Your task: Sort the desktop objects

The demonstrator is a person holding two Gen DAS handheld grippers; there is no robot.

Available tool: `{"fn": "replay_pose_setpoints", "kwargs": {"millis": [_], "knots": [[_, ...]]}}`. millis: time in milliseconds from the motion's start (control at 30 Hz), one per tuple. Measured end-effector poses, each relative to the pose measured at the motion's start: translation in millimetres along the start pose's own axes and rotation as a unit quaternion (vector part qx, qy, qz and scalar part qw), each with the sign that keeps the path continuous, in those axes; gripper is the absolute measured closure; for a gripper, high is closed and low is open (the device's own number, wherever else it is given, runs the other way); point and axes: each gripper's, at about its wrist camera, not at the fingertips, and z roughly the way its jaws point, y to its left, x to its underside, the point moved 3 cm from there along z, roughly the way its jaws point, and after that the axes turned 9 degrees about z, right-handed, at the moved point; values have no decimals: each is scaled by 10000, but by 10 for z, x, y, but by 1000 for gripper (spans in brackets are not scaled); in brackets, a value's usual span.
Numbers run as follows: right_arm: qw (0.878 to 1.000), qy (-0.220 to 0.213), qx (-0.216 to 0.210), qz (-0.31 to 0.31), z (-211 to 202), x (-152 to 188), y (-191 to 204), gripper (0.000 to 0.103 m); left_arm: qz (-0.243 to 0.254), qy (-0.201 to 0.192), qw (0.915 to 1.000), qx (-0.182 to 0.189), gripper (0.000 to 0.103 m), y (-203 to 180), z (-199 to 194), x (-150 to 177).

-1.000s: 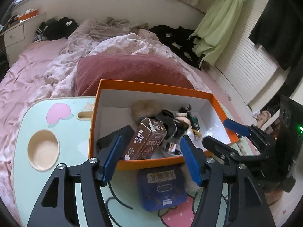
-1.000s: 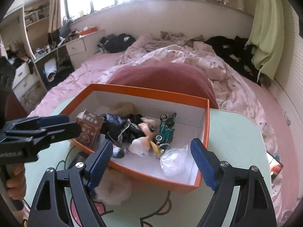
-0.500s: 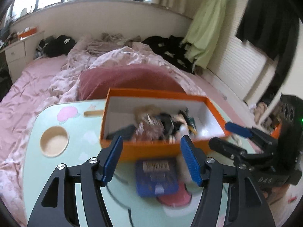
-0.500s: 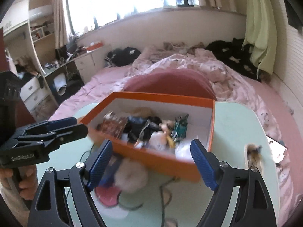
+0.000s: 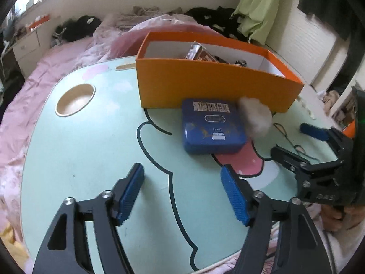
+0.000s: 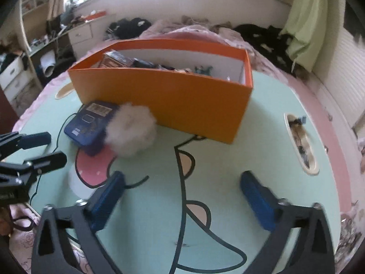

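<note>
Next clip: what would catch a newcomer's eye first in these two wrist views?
The bright orange box at the far side of the pale green cartoon table, with odds and ends showing over its rim. In front of it lie a blue tin and a fluffy pompom touching the tin. Nearer the camera, the left gripper and right gripper are open and empty.

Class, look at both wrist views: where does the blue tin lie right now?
The blue tin lies flat on the table, just in front of the orange box, with the fluffy pom-pom against its right edge.
</note>
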Motion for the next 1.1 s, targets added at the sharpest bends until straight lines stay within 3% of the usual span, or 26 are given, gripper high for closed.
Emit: {"fn": "replay_pose_setpoints", "kwargs": {"millis": [67, 100, 1100], "knots": [[10000, -30, 10, 12, 8, 19, -15, 0, 172, 45, 9992, -363, 4, -60, 69, 11], [10000, -34, 17, 11, 21, 24, -22, 0, 117, 45, 9993, -359, 0, -83, 100, 31], [10000, -62, -20, -6, 10, 6, 8, 0, 92, -28, 9993, -373, 0, -77, 78, 42]]}}
